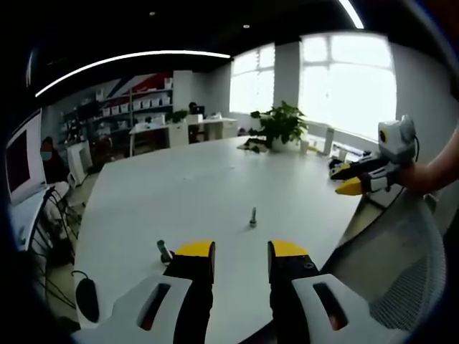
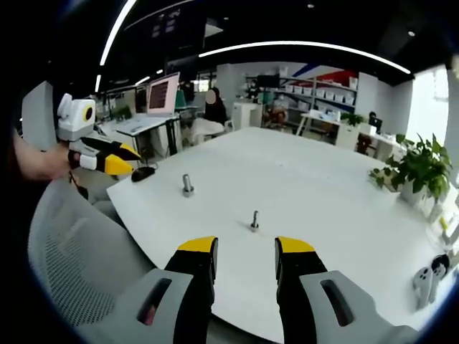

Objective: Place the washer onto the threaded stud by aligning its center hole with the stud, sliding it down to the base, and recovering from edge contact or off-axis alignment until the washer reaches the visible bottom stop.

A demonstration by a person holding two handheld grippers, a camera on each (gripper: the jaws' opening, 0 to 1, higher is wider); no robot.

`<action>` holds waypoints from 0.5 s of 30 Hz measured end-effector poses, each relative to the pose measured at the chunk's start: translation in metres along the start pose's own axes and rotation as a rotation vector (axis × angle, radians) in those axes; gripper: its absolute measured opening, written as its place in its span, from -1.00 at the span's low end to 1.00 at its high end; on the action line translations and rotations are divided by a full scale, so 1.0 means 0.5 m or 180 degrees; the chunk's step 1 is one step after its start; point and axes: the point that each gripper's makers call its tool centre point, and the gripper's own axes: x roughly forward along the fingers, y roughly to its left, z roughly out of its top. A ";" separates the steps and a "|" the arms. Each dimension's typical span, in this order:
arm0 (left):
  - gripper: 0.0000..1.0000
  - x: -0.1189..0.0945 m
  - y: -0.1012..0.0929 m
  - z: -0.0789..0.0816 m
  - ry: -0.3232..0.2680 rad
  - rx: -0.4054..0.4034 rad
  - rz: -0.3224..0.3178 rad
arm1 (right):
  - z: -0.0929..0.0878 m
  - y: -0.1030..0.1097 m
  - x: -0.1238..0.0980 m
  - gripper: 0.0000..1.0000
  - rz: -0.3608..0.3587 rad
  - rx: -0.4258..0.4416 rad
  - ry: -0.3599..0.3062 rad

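Both yellow-tipped grippers, left and right, hover open and empty, the small upright grey threaded stud standing centre-frame just ahead on the white table, right nearer, washer indiscernible

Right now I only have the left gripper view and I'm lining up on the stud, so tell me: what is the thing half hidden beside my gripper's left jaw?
Observer: The right gripper view shows it whole. It is an upright bolt-like stud with a wider base, standing apart from the smaller stud.
Operator: Is the right gripper carrying anything?
Observer: No. The right gripper is open, with nothing between its jaws.
Operator: Anything else lying on that side?
Observer: Two white controllers lie near the table edge, off to the right of the right gripper.
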 end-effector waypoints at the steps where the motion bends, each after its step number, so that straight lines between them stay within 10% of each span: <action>1: -0.45 0.001 0.000 -0.001 0.0007 -0.0004 -0.0008 | 0.002 -0.002 -0.001 -0.32 -0.0015 0.0006 -0.0018; 15: -0.45 0.003 -0.009 -0.003 0.0026 -0.0023 -0.0092 | 0.012 -0.001 -0.006 -0.33 -0.0040 -0.0033 -0.0085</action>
